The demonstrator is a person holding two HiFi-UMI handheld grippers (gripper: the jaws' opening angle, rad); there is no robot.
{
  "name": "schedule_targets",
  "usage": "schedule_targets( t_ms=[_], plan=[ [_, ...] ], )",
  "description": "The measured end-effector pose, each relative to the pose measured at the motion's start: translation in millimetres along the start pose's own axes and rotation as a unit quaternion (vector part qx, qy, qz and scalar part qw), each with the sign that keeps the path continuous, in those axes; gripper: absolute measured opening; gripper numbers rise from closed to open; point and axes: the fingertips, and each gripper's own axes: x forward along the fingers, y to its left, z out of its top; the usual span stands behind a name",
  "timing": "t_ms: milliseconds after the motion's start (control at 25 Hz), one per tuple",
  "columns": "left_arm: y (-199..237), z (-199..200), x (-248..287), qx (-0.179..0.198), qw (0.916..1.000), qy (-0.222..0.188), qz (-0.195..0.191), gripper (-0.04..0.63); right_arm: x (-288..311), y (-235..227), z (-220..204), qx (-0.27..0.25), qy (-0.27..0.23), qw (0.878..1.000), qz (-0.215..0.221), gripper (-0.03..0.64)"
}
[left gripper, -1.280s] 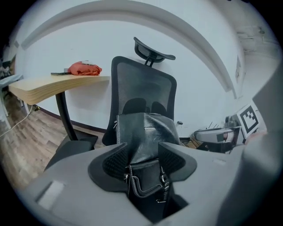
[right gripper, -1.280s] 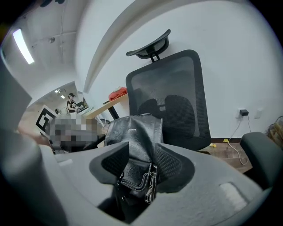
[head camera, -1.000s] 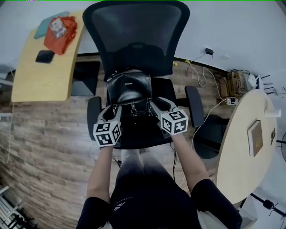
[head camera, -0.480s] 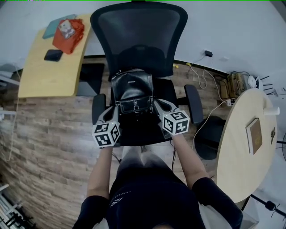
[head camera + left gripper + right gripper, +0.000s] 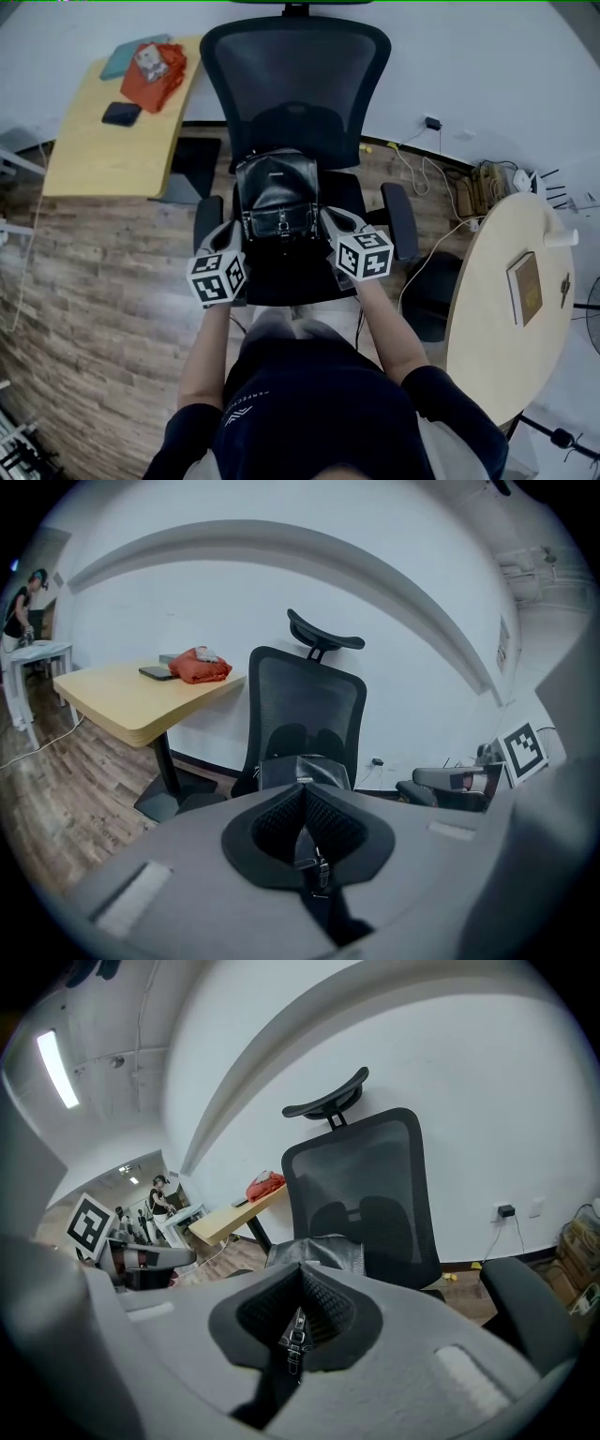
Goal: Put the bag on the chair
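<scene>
The left tool (image 5: 236, 228) and right tool (image 5: 330, 218), grey and moulded, are each closed on a thin buckled strap (image 5: 317, 866) of the boxy, glossy black leather bag (image 5: 277, 192), which is set on the padded seat of the mesh-backed chair (image 5: 295, 84).

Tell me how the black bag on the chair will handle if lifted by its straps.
The bag looks like soft, glossy leather, so it would probably sag when lifted. The thin strap in the left gripper hangs limp, so the bag would likely swing. Standing upright on the chair, it might tip if pushed.
</scene>
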Motion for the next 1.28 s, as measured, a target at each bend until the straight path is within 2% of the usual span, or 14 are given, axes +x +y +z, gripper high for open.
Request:
schedule_targets(
  t_ms=[680,1280],
  plan=[
    [2.1,34.6,-0.6,-0.006,0.9998,-0.02,-0.009,0.018,8.0,15.2,27.0,-0.007,-0.005,1.0,0.001,0.002],
    [11.6,40.1,2.0,-0.014,0.9998,-0.009,-0.008,0.018,12.7,5.5,26.9,0.012,-0.004,1.0,-0.015,0.002]
  ],
)
